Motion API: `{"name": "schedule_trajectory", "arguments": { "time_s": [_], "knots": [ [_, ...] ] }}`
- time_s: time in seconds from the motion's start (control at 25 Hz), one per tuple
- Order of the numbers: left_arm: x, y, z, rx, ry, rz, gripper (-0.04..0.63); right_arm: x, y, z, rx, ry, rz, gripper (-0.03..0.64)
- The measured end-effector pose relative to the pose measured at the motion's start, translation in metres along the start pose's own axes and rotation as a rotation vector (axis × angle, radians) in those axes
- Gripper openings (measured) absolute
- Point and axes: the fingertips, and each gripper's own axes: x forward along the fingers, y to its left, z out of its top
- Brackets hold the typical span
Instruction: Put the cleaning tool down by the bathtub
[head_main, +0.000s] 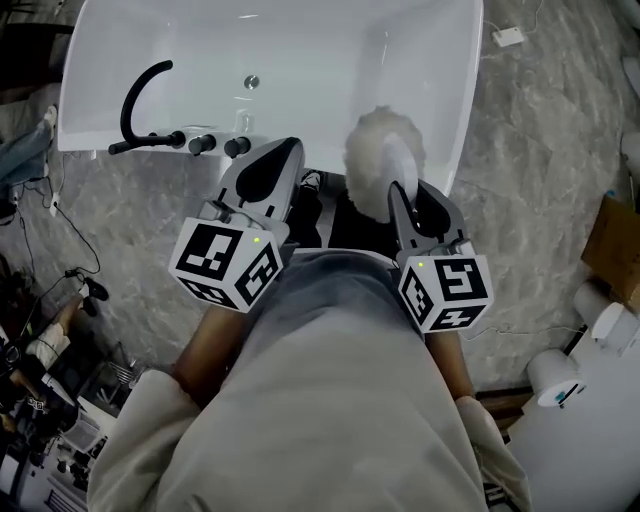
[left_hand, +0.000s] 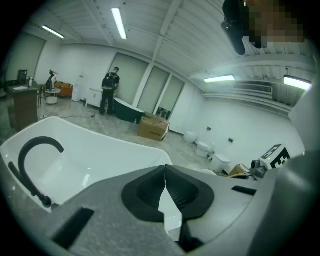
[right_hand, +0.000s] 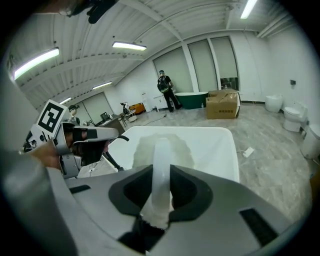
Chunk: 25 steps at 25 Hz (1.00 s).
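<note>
The cleaning tool (head_main: 383, 150) is a white fluffy mop head on a pale handle, poking over the near rim of the white bathtub (head_main: 80, 90). My right gripper (head_main: 412, 200) is shut on its handle. In the right gripper view the handle (right_hand: 161, 165) runs up between the dark pads, and the fluffy head (right_hand: 142, 150) shows in front of the bathtub (right_hand: 220, 145). My left gripper (head_main: 283, 150) hovers beside it over the tub's near rim, shut and holding nothing. In the left gripper view its tips meet (left_hand: 165, 168) above the bathtub (left_hand: 100, 145).
A black curved faucet (head_main: 140, 95) with knobs stands on the tub's left rim. A cardboard box (head_main: 612, 250) and white fixtures (head_main: 555, 378) stand at the right, and cabled gear (head_main: 40, 370) at the left. A person (right_hand: 165, 90) stands far off by a green tub.
</note>
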Motion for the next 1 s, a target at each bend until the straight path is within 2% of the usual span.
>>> {"name": "schedule_trajectory", "arguments": {
  "time_s": [0.2,0.4,0.6,0.8,1.0],
  "knots": [
    [-0.010,0.009,-0.009,-0.040,-0.001,0.053,0.009,0.011,0.007,-0.006,-0.045,0.046,0.046,0.078],
    [-0.020,0.018,-0.011,-0.049,-0.013,0.070,0.009,0.021,0.015,-0.011,-0.074,0.074,0.059,0.078],
    [-0.025,0.036,-0.004,0.004,-0.056,0.077,0.009,0.042,0.032,-0.016,-0.088,0.098,0.111,0.078],
    [-0.039,0.049,-0.003,0.020,-0.070,0.072,0.009,0.053,0.045,-0.027,-0.148,0.117,0.093,0.078],
    [-0.054,0.057,-0.004,0.035,-0.092,0.068,0.009,0.063,0.058,-0.040,-0.170,0.144,0.112,0.078]
  ]
}}
